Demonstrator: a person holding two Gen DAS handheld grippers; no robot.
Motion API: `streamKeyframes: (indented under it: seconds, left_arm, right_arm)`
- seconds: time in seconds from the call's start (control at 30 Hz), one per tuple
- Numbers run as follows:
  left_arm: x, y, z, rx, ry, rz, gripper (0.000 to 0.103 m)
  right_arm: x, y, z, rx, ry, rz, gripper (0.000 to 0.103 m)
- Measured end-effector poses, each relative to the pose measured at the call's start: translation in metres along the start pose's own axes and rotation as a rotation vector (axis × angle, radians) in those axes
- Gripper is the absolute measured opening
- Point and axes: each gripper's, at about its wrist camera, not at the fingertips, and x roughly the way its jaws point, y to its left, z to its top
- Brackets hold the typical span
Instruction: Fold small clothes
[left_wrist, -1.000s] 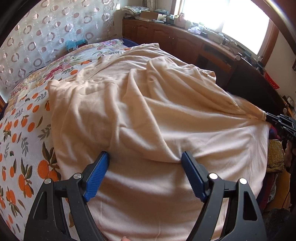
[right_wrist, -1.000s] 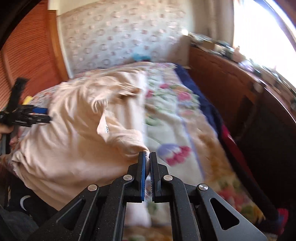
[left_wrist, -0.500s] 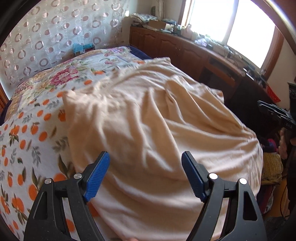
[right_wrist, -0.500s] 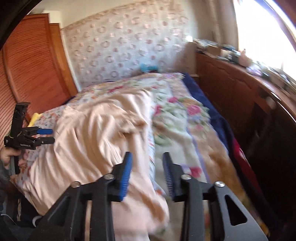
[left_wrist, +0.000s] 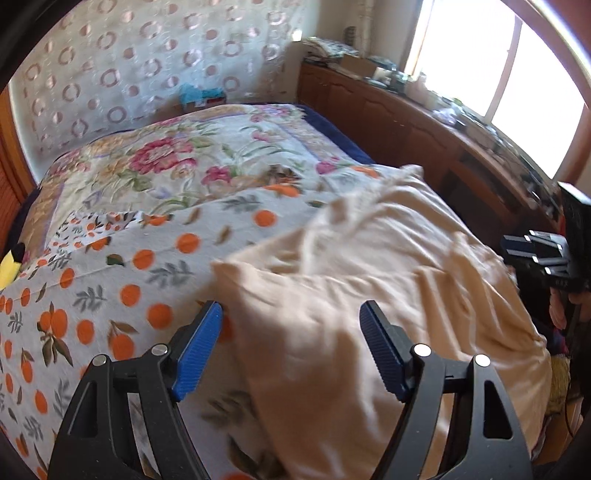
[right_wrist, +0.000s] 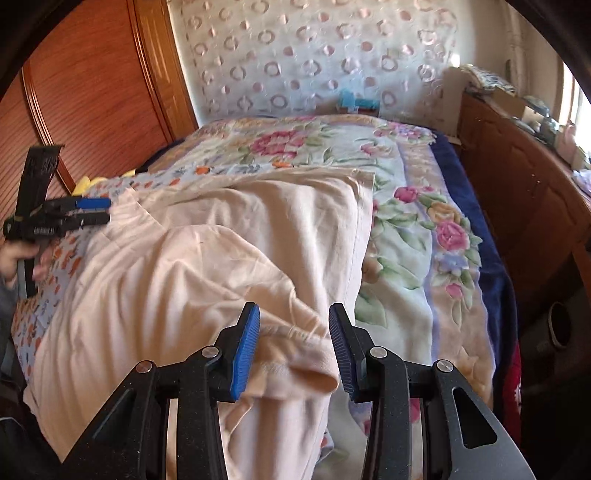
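Clearly the garment (right_wrist: 207, 266) is the centre of things: a peach piece of clothing lying crumpled across the near half of the bed (right_wrist: 413, 236), one flap doubled over itself, a sleeve-like end trailing off the near edge. The right gripper (right_wrist: 293, 345) hovers over that end with its jaws parted; they have just been opening, and although cloth lies below and between them, the pads press on nothing, so it is released. The left gripper (left_wrist: 291, 345) stands wide open above the garment's left edge, where peach cloth meets the orange-print sheet (left_wrist: 110, 295), and holds nothing either. I judge the step in hand to be choosing fresh grip points for the next fold. To do it well, each gripper should pinch a true corner or hem, not a loose ridge, taking one layer only; then lift both together, pull the cloth taut, and lay it down flat so wrinkles do not get folded in. Beyond the bed stand a wooden cabinet (right_wrist: 517, 177) and a patterned wall (right_wrist: 314, 55).
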Motion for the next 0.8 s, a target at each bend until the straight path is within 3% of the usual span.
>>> streamKeyframes:
  seconds: [0.23, 0.27, 0.33, 0.43, 0.57, 0.8]
  left_arm:
    - [0.025, 0.021, 0.003, -0.03, 0.03, -0.033, 0.077]
    - [0.027, 0.021, 0.003, -0.029, 0.028, -0.039, 0.075]
    - [0.028, 0.02, 0.005, -0.017, 0.009, -0.032, 0.07]
    - [0.031, 0.019, 0.01, -0.01, 0.0, -0.021, 0.044]
    - [0.029, 0.017, 0.011, 0.034, -0.02, -0.014, 0.011]
    - [0.001, 0.026, 0.024, -0.027, -0.176, -0.003, 0.006]
  right_arm:
    - [0.01, 0.007, 0.009, -0.062, 0.061, 0.045, 0.037]
    - [0.013, 0.008, 0.011, -0.078, 0.074, 0.047, 0.032]
    - [0.016, 0.01, 0.018, -0.11, 0.08, 0.039, 0.009]
    - [0.011, 0.009, 0.027, -0.129, 0.053, 0.039, 0.007]
    - [0.001, 0.004, 0.053, -0.14, -0.036, -0.023, 0.005]
    - [0.002, -0.002, 0.088, -0.159, -0.106, -0.129, 0.005]
